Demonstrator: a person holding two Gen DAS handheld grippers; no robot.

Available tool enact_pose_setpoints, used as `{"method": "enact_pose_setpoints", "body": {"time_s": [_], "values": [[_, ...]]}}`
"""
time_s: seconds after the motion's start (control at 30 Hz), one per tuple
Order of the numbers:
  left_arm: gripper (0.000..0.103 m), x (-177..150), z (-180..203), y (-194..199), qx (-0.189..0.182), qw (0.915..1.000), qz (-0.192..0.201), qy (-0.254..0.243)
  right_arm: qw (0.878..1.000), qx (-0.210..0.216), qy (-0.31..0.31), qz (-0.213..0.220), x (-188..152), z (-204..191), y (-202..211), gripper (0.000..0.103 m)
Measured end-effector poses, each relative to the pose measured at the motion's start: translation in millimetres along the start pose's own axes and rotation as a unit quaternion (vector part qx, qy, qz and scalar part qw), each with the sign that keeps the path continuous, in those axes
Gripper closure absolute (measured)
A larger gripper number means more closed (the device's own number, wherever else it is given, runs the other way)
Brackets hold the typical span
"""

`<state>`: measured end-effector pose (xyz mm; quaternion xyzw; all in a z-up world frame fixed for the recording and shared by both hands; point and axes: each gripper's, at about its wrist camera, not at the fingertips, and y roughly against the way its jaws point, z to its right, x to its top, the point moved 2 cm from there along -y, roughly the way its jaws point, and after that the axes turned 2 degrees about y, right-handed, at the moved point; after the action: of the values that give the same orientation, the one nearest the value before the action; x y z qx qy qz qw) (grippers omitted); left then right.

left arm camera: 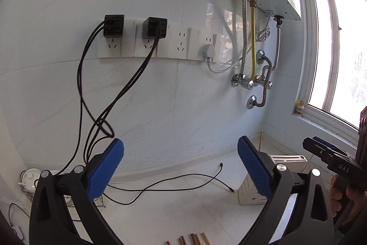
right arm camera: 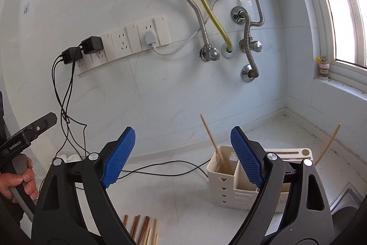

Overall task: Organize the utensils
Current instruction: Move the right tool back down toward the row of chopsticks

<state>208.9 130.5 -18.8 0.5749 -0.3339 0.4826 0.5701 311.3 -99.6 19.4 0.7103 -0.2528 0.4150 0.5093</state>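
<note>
Both the left gripper (left arm camera: 181, 167) and right gripper (right arm camera: 182, 155) gape wide, holding nothing. One chopstick (right arm camera: 212, 141) stands in the holder (right arm camera: 229, 187), leaning left. More chopsticks (right arm camera: 142, 231) lie left of it, pointing toward the wall.

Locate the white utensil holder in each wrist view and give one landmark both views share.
Left wrist view: utensil holder at lower right, mostly hidden behind the left claw's right finger.
Right wrist view: lower right of centre, one chopstick standing in it.
Shared landmark: the yellow hose on the wall.

Black left tongs (left arm camera: 181, 167) and right tongs (right arm camera: 182, 155), ribbed blue pads, silver screws, bare-skinned hands
</note>
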Motion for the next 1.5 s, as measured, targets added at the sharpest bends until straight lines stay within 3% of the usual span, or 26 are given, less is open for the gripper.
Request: {"method": "enact_pose_setpoints", "body": {"time_s": [0.27,0.47,0.63,0.83,1.2,1.33,1.5], "values": [[0.005,-53,-37,18,0.034,0.9959,-0.076,0.035,0.998,0.018,-0.013,-0.065,-50,-19,-8,0.009],[0.005,-109,-48,11,0.044,0.9858,-0.155,0.048,0.992,0.011,-0.013,-0.127,-89,-22,-17,0.008],[0.005,-153,-54,-2,0.048,0.9719,-0.221,0.063,0.986,0.001,-0.011,-0.168,-117,-22,-23,0.008],[0.005,-203,-54,-24,0.044,0.9451,-0.311,0.091,0.975,-0.012,-0.012,-0.222,-149,-20,-31,0.008],[0.005,-247,-42,-53,0.062,0.9146,-0.390,0.088,0.953,-0.022,-0.010,-0.304,-193,-14,-44,0.008],[0.005,-256,-42,-65,0.071,0.9020,-0.417,0.085,0.942,-0.030,0.019,-0.335,-206,-19,-49,0.008],[0.005,-265,-42,-77,0.086,0.8937,-0.433,0.083,0.925,-0.038,0.074,-0.370,-224,-34,-56,0.009]]}}
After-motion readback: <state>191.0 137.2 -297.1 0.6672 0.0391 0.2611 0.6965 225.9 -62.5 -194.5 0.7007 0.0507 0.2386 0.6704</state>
